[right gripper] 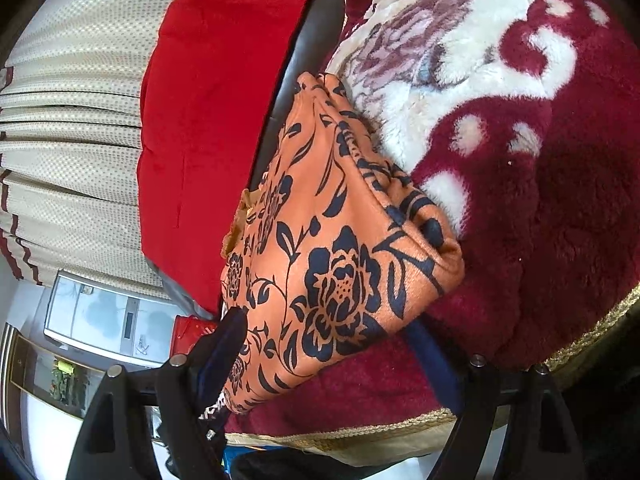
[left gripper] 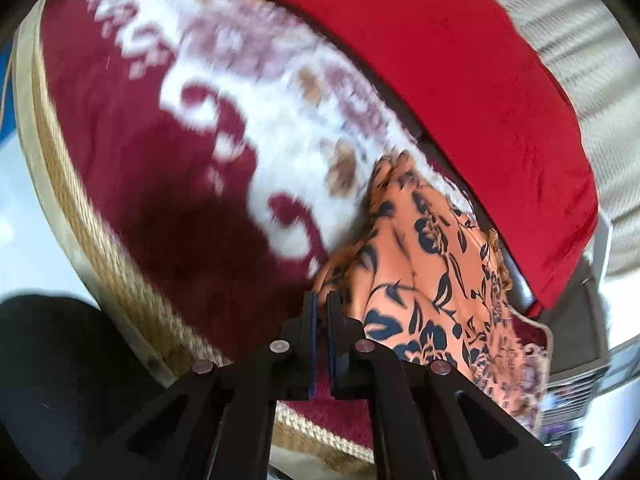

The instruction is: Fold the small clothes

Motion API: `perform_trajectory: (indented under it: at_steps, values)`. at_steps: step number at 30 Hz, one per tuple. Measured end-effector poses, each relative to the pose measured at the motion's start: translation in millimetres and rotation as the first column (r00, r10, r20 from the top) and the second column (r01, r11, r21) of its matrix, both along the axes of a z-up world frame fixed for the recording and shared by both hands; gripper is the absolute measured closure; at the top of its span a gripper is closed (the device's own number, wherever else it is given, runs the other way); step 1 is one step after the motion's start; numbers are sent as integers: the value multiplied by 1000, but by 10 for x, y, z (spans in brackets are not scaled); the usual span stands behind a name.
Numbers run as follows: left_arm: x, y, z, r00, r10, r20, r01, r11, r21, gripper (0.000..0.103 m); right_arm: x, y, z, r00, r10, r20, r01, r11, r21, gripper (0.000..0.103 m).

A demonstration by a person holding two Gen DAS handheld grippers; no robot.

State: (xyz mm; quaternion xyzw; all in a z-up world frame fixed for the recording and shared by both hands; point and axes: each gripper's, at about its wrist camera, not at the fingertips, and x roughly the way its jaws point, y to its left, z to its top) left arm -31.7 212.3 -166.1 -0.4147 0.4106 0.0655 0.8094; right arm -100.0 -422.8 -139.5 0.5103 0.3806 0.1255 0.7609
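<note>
An orange cloth (left gripper: 432, 264) with a dark blue flower print lies bunched on a maroon and cream plush blanket (left gripper: 168, 208). My left gripper (left gripper: 322, 300) is shut, and its fingertips pinch the cloth's near left edge. In the right wrist view the same cloth (right gripper: 340, 240) is a thick folded bundle that lies between the wide-apart fingers of my right gripper (right gripper: 324, 322). The left finger (right gripper: 228, 340) shows in front of the cloth's lower edge. The right finger's blue pad (right gripper: 434, 364) comes out from under the cloth. I see no pad pressing on it.
A red cushion (right gripper: 216, 120) lies beyond the cloth, with a dark leather strip (right gripper: 296, 80) between them. A beige pleated curtain (right gripper: 72, 120) hangs behind. The blanket has a gold braided border (left gripper: 116, 280). A dark-clothed leg (left gripper: 48, 368) is close at the lower left. A white appliance (right gripper: 96, 316) stands below the curtain.
</note>
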Motion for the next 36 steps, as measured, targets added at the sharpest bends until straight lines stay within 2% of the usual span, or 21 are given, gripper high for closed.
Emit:
perform_trajectory:
  at_steps: [1,3,4,5,9,10,11,13,16,18,19,20,22,24,25,27,30,31,33,34,36]
  values:
    - [-39,10,5,1000,17,14,-17,1000,-10,88,-1,-6,-4,1000,-1,-1,1,1000,5,18]
    - [-72,-10,53,999,27,40,-26,999,-22,46,-8,-20,-5,1000,0,-4,0,1000,15,18]
    - [-58,-41,70,999,21,50,-19,999,-44,14,-15,-24,-5,1000,-1,-4,1,1000,20,18]
    - [-45,-62,75,998,21,66,-18,998,-52,10,-13,-32,-9,1000,-2,-5,2,1000,22,18]
    - [142,-183,-2,999,6,38,-6,1000,5,11,-9,-43,-17,1000,-3,-6,3,1000,21,18]
    - [219,-195,-77,1000,-12,5,12,1000,2,32,-6,-51,-19,1000,-3,-6,3,1000,23,18]
    - [250,-193,-123,1000,-18,-23,18,1000,14,92,-5,-57,-21,1000,-2,-6,2,1000,23,18]
    - [230,-191,-102,999,-40,-25,40,999,17,91,-7,-58,-19,1000,1,-6,-1,1000,22,18]
    - [104,-267,158,998,-66,24,62,987,149,91,-22,-73,-13,1000,2,-3,-2,1000,21,18]
    - [129,-264,109,998,-61,-17,63,982,176,90,-23,-89,-20,1000,-1,-4,1,1000,22,18]
    - [172,-244,2,995,-47,-88,65,977,204,80,-19,-92,-25,1000,-2,-3,2,1000,22,18]
    - [211,-209,-107,991,-58,-122,80,980,183,74,-16,-92,-31,1000,-4,-4,5,1000,21,18]
    - [153,-178,-10,995,-45,-87,60,982,179,71,-26,-100,-32,1000,-14,-3,14,1000,26,18]
    - [80,-230,200,998,-14,-60,30,958,284,64,-37,-125,-14,1000,-22,4,22,999,26,18]
    - [24,-288,373,1000,4,-19,3,935,356,59,-47,-147,5,999,-34,9,33,999,21,18]
    - [11,-407,565,1000,-7,30,-7,912,411,46,-50,-202,49,998,-61,20,60,998,15,18]
    - [163,-842,815,987,-131,88,73,873,483,42,-2,-239,69,997,-72,21,72,997,6,20]
    - [250,-984,847,981,-170,89,103,857,505,39,17,-241,78,997,-72,22,72,997,1,24]
    - [423,-1292,873,965,-248,91,164,832,530,35,63,-219,124,997,-69,28,70,997,-42,53]
    - [554,-1515,860,951,-300,76,213,811,544,35,81,-216,122,997,-68,24,69,996,-51,60]
    - [755,-1785,800,932,-361,39,278,778,563,35,155,-191,100,998,-57,1,57,993,-104,93]
